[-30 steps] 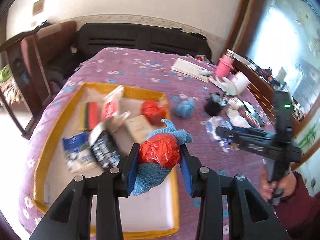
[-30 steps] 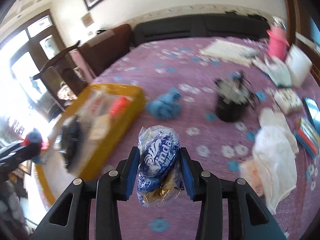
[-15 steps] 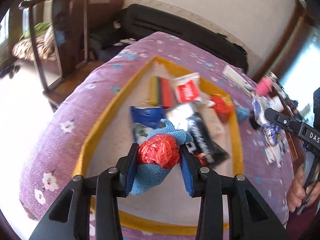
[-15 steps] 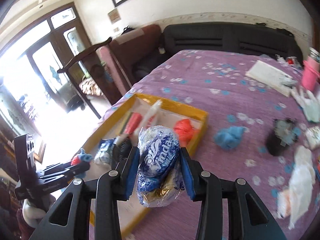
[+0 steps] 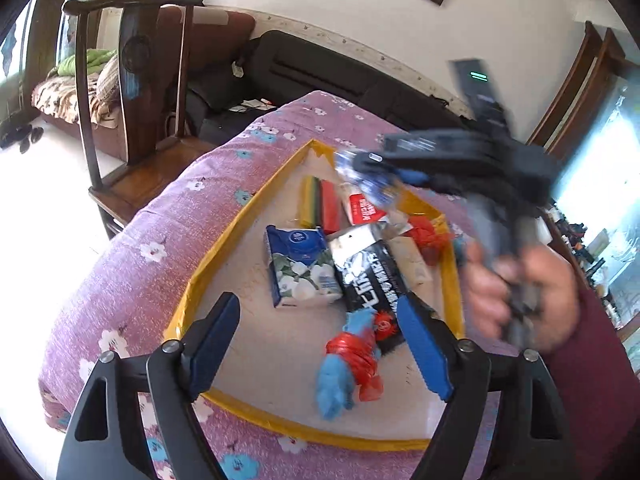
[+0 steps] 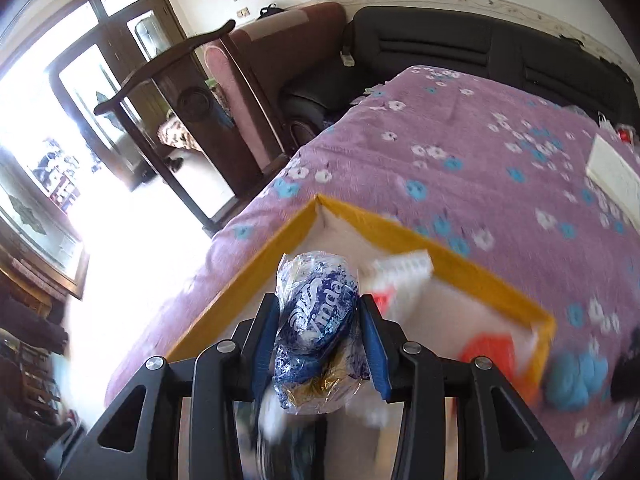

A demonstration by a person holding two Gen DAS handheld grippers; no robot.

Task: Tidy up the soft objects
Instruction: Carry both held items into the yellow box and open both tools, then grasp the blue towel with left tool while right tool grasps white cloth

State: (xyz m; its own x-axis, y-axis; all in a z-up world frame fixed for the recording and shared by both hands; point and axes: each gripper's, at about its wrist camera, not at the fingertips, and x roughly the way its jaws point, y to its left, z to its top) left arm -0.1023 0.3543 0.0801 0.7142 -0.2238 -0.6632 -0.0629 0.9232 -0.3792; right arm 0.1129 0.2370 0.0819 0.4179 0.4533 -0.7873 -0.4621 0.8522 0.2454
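Observation:
A yellow-rimmed tray point(image 5: 208, 256) lies on the purple flowered cloth point(image 5: 132, 248). My left gripper point(image 5: 320, 340) is open above its near part. A blue cloth tied with red plastic point(image 5: 348, 360) lies loose on the tray floor between the fingers. My right gripper point(image 6: 318, 328) is shut on a blue and white Vinda tissue pack point(image 6: 316, 316) and holds it above the tray's far corner point(image 6: 320, 200). It also shows blurred in the left wrist view point(image 5: 372, 176).
The tray holds a blue flowered tissue pack point(image 5: 300, 268), a black packet point(image 5: 372, 280), red and yellow sponges point(image 5: 320, 204) and a red plastic ball point(image 5: 428, 236). A blue cloth ball point(image 6: 576, 380) lies outside the tray. A wooden chair point(image 5: 132, 92) stands at the table's left.
My left gripper opened and dropped the blue cloth with red plastic into the tray. My right gripper moved left over the tray with the tissue pack.

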